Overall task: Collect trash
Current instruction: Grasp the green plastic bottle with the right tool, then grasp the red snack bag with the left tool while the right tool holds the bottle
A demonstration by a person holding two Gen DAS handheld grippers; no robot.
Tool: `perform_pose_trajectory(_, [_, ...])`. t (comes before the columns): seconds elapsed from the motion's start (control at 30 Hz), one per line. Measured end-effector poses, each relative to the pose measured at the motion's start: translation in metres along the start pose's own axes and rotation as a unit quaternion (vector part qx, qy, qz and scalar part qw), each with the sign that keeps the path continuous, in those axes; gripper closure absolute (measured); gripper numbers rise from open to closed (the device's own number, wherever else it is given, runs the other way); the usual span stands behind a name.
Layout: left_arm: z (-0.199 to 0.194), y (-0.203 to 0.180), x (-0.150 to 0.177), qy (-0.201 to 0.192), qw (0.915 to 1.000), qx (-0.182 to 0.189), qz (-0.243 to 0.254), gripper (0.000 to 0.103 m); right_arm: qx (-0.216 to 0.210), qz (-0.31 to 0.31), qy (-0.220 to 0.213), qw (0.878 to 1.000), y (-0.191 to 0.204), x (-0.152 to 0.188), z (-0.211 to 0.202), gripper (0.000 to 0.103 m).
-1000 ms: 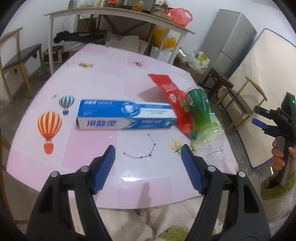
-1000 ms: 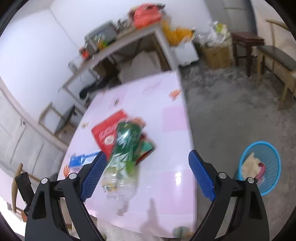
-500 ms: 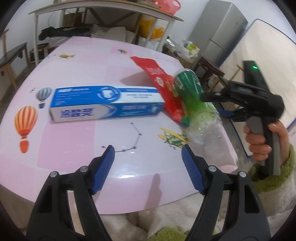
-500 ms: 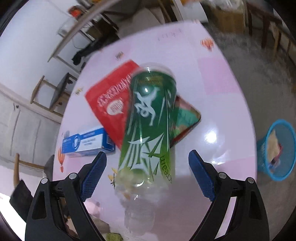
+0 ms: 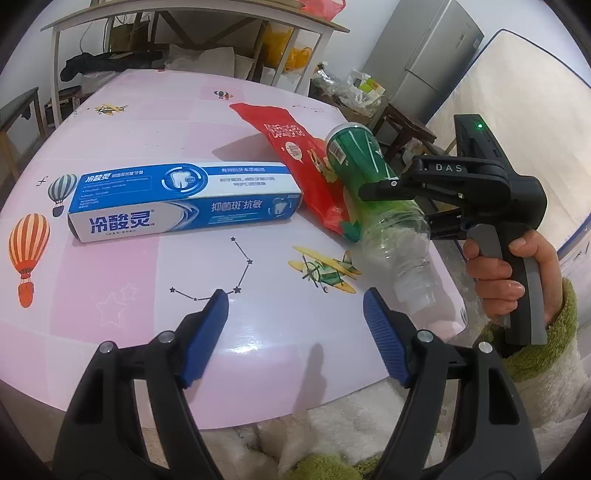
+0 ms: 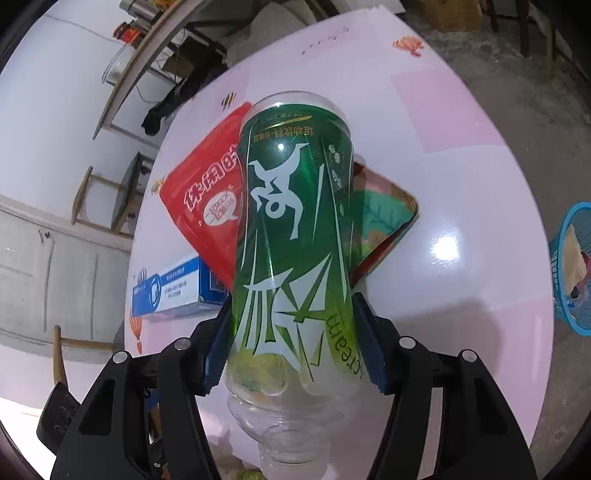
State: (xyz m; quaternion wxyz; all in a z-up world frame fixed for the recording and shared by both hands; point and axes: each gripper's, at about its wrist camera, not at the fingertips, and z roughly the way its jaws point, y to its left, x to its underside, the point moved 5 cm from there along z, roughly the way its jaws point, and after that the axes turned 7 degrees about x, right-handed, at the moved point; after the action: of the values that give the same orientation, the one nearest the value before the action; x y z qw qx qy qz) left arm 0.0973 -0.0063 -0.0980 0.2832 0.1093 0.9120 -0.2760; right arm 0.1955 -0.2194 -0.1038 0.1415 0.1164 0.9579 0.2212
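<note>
An empty plastic bottle [image 6: 295, 229] with a green label lies on the pink table, partly on a red snack bag [image 6: 207, 206]. My right gripper [image 6: 291, 347] is shut on the bottle near its neck end, its blue pads pressing both sides. The bottle [image 5: 365, 173], the red bag [image 5: 295, 158] and the right gripper [image 5: 413, 206] also show in the left wrist view. A blue toothpaste box [image 5: 184, 199] lies left of the bag. My left gripper [image 5: 295, 332] is open and empty above the table's near edge.
The pink table [image 5: 147, 110] has balloon and plane stickers. A blue trash basket [image 6: 572, 269] with some trash stands on the floor to the right of the table. A chair, a cluttered desk [image 5: 192, 18] and a fridge [image 5: 424, 55] stand behind.
My right gripper moved in along the table and closed around the bottle's neck end. My left gripper shifted slightly closer and stayed open.
</note>
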Motion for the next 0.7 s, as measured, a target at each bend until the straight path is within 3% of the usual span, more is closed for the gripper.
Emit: perform_pose_trajectory(0.7, [0.003,-0.005,0.001,0.007,0.9999,-0.009,-0.002,0.032,-0.019,0.020,-0.048,0.998,-0.022,0.004,-0.041,0.044])
